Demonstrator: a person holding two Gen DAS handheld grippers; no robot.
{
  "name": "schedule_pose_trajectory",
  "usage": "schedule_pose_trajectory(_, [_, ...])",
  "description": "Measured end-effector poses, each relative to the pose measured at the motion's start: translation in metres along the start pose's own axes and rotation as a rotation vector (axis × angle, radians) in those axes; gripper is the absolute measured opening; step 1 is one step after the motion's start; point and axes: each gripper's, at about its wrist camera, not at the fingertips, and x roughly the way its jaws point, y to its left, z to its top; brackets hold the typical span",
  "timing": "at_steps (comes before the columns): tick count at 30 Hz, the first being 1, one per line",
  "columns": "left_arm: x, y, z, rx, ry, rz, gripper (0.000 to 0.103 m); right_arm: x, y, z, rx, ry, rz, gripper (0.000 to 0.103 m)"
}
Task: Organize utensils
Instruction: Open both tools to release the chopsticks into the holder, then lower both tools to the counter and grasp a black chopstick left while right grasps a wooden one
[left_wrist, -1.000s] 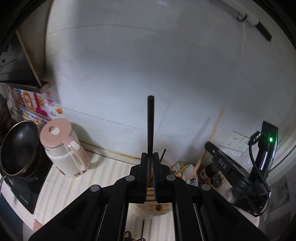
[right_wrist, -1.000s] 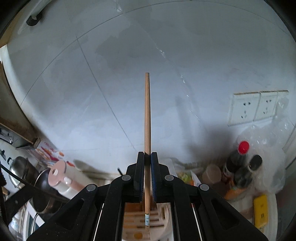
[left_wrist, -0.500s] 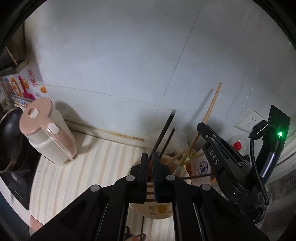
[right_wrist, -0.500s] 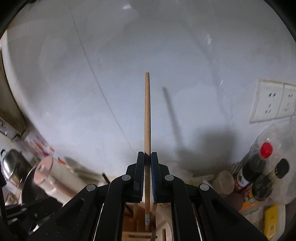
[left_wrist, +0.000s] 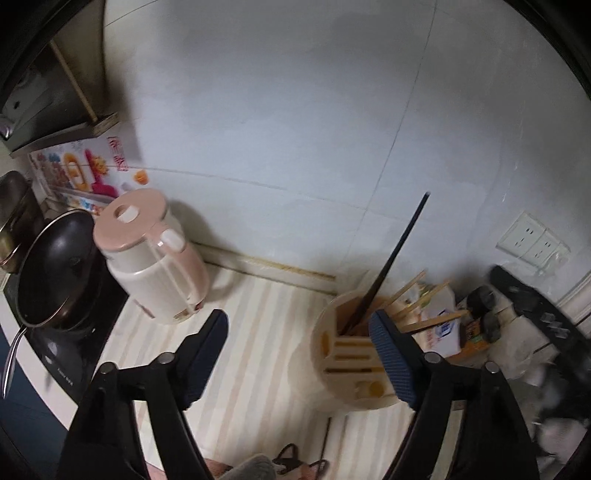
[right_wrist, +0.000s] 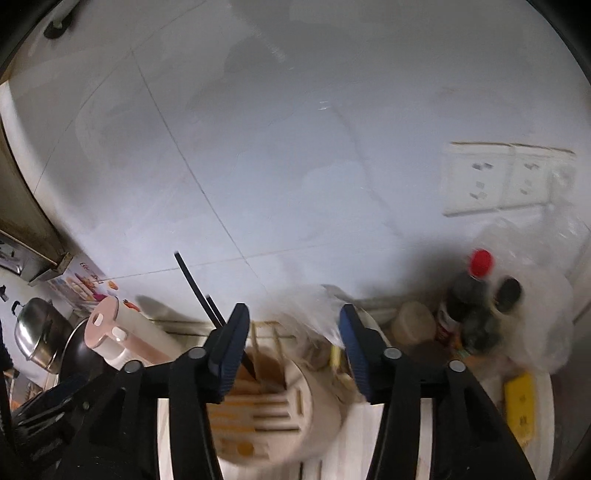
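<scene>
Left wrist view is taking in a striped pale countertop (left_wrist: 258, 332) running ahead of the left gripper (left_wrist: 299, 332), whose jaws have just been opening and are now standing spread wide with nothing between them. Off to that gripper's left a pink-lidded cream plastic jug (left_wrist: 151, 254) is standing, and beyond it a dark round frying pan (left_wrist: 51, 269) is sitting on a black hob. Just ahead of the gripper's right finger the round beige slotted utensil holder (left_wrist: 351, 354) is sitting on the counter, and the long black chopstick (left_wrist: 391, 258) is leaning in it, top tipped away to the right, free of the pads. Light wooden chopsticks (left_wrist: 410, 291) are slanting out of the holder's far side.

In the right wrist view the right gripper (right_wrist: 291, 347) has likewise just been opening; its jaws are parted and empty, hovering directly over the holder (right_wrist: 295, 398), which is showing blurred. The black chopstick (right_wrist: 192, 280) is rising past the left finger. Dark sauce bottles with a red cap (right_wrist: 469, 295) are standing to the right.

Both utensils appear delivered, so the step in hand is likely the release and withdrawal. To do it well, I would be backing each gripper straight up, keeping the fingers clear of the leaning sticks so none is levered out or the holder tipped.
</scene>
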Motion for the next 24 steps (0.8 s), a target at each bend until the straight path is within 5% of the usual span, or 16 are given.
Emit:
schedule_pose_trajectory(1, [0.002,0.002,-0.007,0.006,0.000,0.013,0.102,-0.003,-0.003,-0.003,0.005,0.004,-0.012,0.059])
schedule_pose_trajectory(6, [0.017,0.004,-0.039,0.052,0.041,0.056,0.103,-0.022,-0.025,-0.046,0.032,0.027,-0.065,0.076])
schedule_pose_trajectory(14, [0.063,0.000,-0.111,0.132,0.205,0.111,0.103,-0.001,-0.070,-0.124,0.111,0.204,-0.120,0.078])
schedule_pose_trajectory(16, [0.075,-0.003,-0.127,0.145,0.253,0.125,0.103,0.008,-0.085,-0.145,0.131,0.269,-0.131,0.067])
schedule_pose_trajectory(18, [0.088,-0.006,-0.143,0.158,0.296,0.118,0.103,0.018,-0.095,-0.165,0.134,0.329,-0.144,0.044])
schedule_pose_trajectory(24, [0.124,-0.023,-0.194,0.209,0.422,0.081,0.094,0.040,-0.126,-0.217,0.164,0.468,-0.166,0.031])
